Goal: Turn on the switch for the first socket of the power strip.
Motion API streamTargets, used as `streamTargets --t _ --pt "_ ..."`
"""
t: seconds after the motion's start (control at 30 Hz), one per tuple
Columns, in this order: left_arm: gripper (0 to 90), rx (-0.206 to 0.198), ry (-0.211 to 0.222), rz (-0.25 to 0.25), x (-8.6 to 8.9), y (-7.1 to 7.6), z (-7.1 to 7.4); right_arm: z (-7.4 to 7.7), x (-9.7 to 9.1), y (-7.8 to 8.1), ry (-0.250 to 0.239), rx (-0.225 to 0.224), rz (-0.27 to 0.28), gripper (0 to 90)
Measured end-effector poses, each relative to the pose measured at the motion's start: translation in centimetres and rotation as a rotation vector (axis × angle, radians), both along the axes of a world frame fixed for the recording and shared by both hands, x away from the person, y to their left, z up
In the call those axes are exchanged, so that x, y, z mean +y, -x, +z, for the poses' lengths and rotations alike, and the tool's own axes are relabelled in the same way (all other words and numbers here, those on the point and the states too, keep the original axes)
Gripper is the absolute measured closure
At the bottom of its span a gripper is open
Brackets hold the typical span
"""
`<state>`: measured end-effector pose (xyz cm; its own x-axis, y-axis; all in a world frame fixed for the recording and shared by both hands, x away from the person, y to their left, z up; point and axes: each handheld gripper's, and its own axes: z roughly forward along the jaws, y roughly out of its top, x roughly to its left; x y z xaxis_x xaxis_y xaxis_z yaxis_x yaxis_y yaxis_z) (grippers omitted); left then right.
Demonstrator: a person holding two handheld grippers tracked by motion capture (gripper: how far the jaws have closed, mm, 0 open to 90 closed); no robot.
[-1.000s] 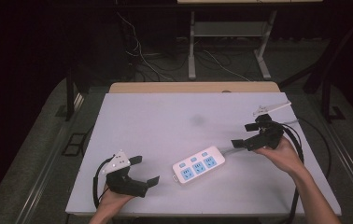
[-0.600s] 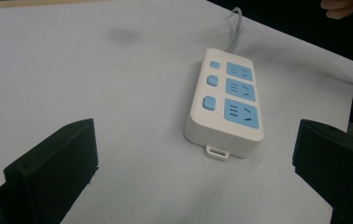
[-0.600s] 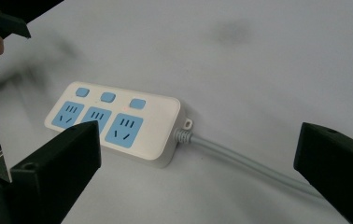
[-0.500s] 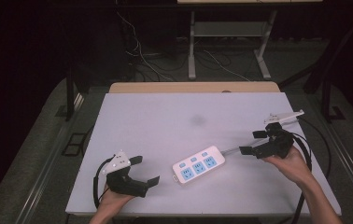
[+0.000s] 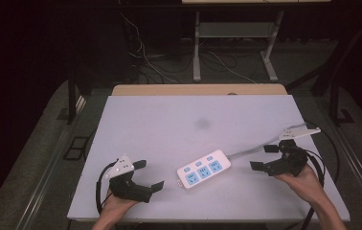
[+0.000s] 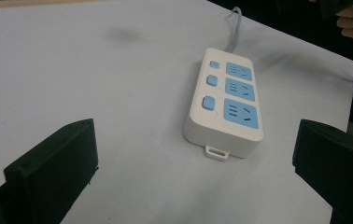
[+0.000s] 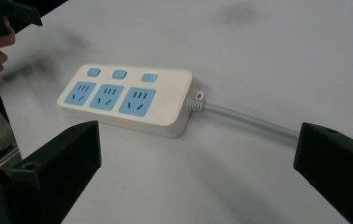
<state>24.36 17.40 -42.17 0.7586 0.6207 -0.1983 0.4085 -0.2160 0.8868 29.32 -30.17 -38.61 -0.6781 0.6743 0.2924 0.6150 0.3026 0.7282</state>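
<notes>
High view puts the power strip (image 5: 204,170) mid-table between my two grippers, its grey cord (image 5: 251,151) trailing off toward the right gripper (image 5: 264,158). Both sets of tongs are spread wide and empty, the left gripper (image 5: 149,175) just short of the strip's end. I judge the strip rigid, light and glossy, so likely slippery; I'd pinch across its narrow width, clear of the switches. The cord's far end and plug are hidden behind my right hand
</notes>
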Motion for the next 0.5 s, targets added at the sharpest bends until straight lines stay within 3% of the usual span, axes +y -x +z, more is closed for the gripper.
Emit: streamTargets --t 0.5 --pt "0.0 0.0 -0.003 -0.002 0.0 0.0 0.0 -3.9 -0.8 3.1 -0.037 0.019 -0.033 0.4"
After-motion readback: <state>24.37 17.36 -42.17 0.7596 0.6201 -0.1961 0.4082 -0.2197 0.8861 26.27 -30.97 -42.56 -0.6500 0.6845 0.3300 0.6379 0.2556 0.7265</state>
